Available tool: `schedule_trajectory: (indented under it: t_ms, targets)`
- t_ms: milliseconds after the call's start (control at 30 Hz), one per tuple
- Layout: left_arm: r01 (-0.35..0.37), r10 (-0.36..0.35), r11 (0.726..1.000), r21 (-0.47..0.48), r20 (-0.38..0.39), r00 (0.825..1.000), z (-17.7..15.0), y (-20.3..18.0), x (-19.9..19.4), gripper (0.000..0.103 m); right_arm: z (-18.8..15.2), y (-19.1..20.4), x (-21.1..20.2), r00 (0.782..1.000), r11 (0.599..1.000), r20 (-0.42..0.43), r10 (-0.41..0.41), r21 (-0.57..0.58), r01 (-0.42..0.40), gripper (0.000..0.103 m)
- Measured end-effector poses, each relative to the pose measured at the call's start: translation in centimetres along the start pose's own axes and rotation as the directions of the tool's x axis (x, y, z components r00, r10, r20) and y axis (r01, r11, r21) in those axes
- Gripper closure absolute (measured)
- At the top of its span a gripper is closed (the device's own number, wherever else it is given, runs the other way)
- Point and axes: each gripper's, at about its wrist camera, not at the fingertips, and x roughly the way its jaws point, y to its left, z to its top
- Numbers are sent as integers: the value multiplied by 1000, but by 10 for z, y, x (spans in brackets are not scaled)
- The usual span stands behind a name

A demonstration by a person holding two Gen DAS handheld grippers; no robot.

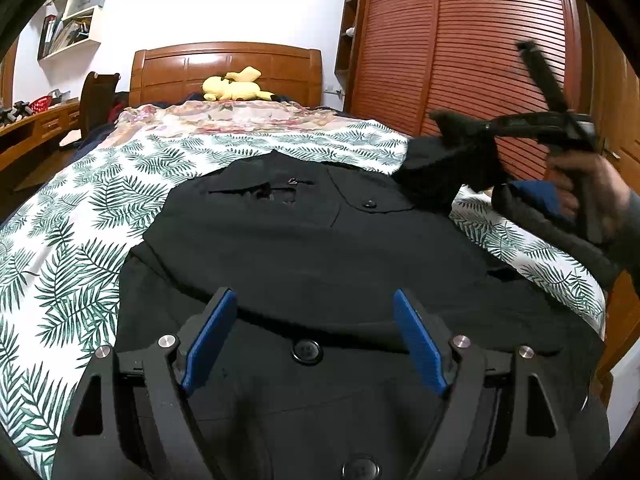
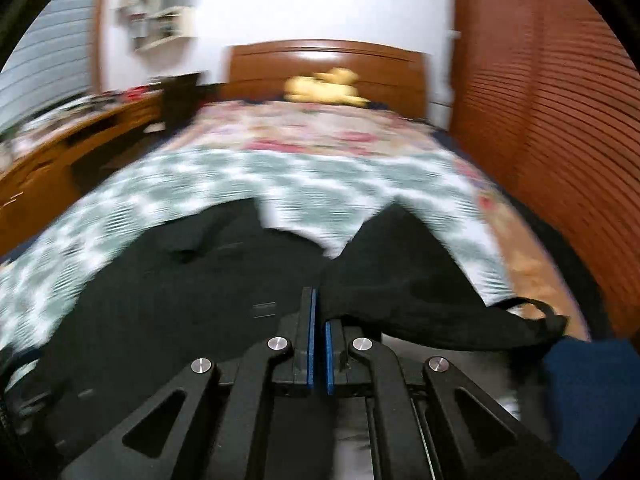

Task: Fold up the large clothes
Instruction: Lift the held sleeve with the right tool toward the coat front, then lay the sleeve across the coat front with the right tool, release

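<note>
A bed (image 1: 80, 216) fills most of the room ahead of you, covered by a white sheet printed with green fern leaves, with a flowered blanket (image 1: 224, 118) further up. Beside it on your right stands a reddish slatted wardrobe (image 1: 460, 48). A wooden headboard (image 1: 180, 68) closes the far end. Spread flat across the near half of the sheet lies the black coat (image 1: 304, 248), buttons facing up (its collar points toward the headboard). Your right hand (image 1: 592, 192) grips its tool over the coat's right side. The right gripper (image 2: 319, 312) has its blue pads pressed together on a fold of the coat's black fabric, and that fabric is lifted clear of the bed; this view is blurred. The left gripper (image 1: 316, 336) hangs just above the coat's lower front, pads spread wide, holding nothing. A yellow plush toy (image 1: 236, 86) rests against the headboard.
</note>
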Motion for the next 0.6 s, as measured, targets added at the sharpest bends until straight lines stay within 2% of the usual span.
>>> schedule_trajectory:
  t_ms: [100,233,267,300,333,367,400,600]
  targets:
    - [0,0,1000,-2,0,1000,0,0,0,22,-20,33,4,996,998,-70,62,-27,-64,99]
    - [2,-2,1000,1,-3,1000,-1,-1,0,22,-42,55,18,983,995,-167,73,-51,-83,94]
    - [2,-2,1000,1,-3,1000,-1,-1,0,22,-45,59,18,982,995,-175,69,-64,-82,85]
    - [3,-3,1000,1,-3,1000,-1,0,0,22,-46,61,19,981,994,-182,65,-75,-80,71]
    - [4,-4,1000,1,-2,1000,0,0,0,22,-46,59,16,980,993,-186,67,-82,-83,63]
    - [5,-5,1000,2,-3,1000,0,0,0,22,-47,61,13,979,992,-188,75,-86,-92,50]
    - [6,-6,1000,2,-3,1000,0,0,0,22,-43,60,12,979,991,-186,80,-89,-98,46]
    - [6,-6,1000,6,-4,1000,-1,-1,-1,22,-41,36,-5,989,995,-146,33,-91,-46,42]
